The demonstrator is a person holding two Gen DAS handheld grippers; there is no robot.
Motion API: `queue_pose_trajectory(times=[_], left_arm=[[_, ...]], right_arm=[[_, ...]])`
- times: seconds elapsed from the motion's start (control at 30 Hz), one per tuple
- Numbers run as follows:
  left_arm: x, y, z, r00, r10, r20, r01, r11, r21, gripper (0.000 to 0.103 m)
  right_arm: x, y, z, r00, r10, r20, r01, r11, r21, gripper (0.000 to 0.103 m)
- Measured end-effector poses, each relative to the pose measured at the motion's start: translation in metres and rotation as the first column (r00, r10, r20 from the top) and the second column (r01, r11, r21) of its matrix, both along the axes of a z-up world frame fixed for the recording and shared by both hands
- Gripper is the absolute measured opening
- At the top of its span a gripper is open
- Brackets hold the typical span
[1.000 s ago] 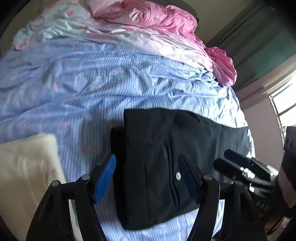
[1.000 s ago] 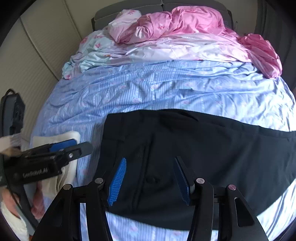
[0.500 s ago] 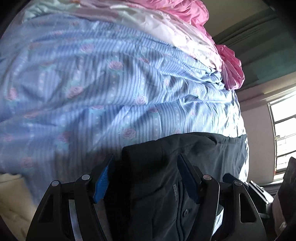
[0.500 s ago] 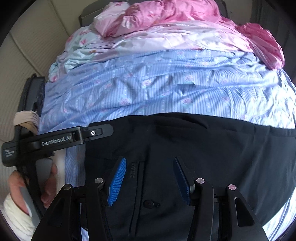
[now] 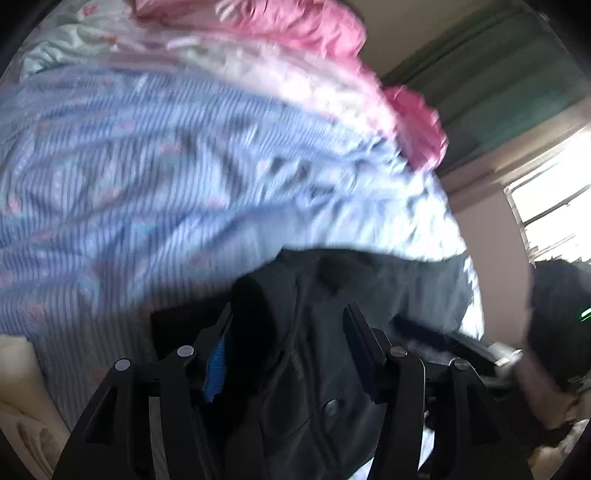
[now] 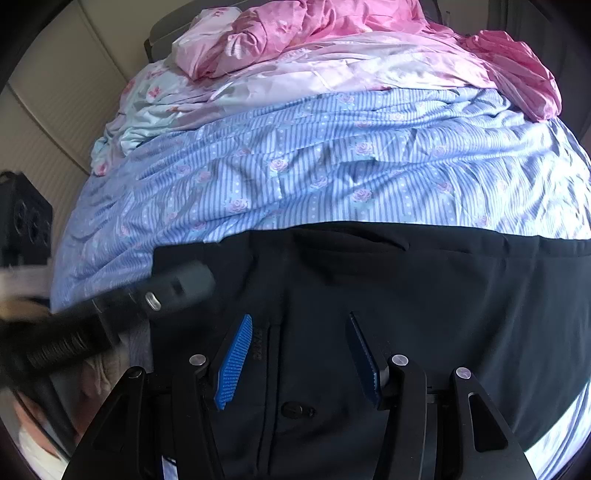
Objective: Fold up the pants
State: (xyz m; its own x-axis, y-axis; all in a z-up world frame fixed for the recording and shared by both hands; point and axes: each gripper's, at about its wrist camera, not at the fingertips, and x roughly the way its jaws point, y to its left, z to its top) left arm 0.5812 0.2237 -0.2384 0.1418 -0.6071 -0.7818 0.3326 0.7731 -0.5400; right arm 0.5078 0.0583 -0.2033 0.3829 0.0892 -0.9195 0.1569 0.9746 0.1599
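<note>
One garment: black woven pants (image 6: 406, 295), buttoned pocket, flat on blue striped floral bed sheet (image 6: 332, 166).
Two tools: left gripper (image 5: 288, 354) and right gripper (image 6: 299, 358), both spread wide, blue ribbed pads.

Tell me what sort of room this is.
Most likely a home bedroom. The black pants lie on a bed spread with a blue striped floral sheet, pink bedding is heaped at the far end, and a curtained window is at one side.

A bed covered by a blue striped, rose-printed sheet (image 6: 332, 177) fills the middle of the right wrist frame, with crumpled pink bedding (image 6: 332, 40) and a pale floral sheet (image 6: 155, 107) along the top, and black pants (image 6: 424, 295) spread across the lower half.
</note>
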Motion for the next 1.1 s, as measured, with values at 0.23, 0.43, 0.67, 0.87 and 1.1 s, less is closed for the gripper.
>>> queue_pose_trajectory(times=[0.23, 0.43, 0.67, 0.87, 1.1], left_arm=[[0.0, 0.014, -0.043, 0.988, 0.054, -0.143, -0.048, 0.998, 0.041, 0.054], [-0.011, 0.027, -0.047, 0.968, 0.142, -0.208, -0.137, 0.99, 0.037, 0.014], [-0.022, 0.046, -0.038, 0.97, 0.167, -0.174, -0.152, 0.984, 0.094, 0.013], [-0.018, 0.048, -0.048, 0.964, 0.188, -0.186, -0.16, 0.975, 0.157, 0.035], [-0.057, 0.049, 0.026, 0.988, 0.147, 0.051, -0.155, 0.955, 0.253, 0.06]], right_arm=[[-0.004, 0.007, -0.009, 1.0, 0.026, -0.012, -0.026, 1.0, -0.006, 0.053], [-0.006, 0.007, -0.017, 0.999, 0.026, -0.041, -0.026, 1.0, 0.002, 0.053], [-0.01, 0.031, -0.02, 0.995, 0.093, -0.038, -0.093, 0.996, 0.018, 0.053], [-0.017, 0.036, -0.025, 0.99, 0.129, -0.058, -0.13, 0.992, -0.004, 0.053], [-0.051, 0.006, 0.001, 0.991, 0.135, -0.003, -0.135, 0.991, -0.011, 0.053]])
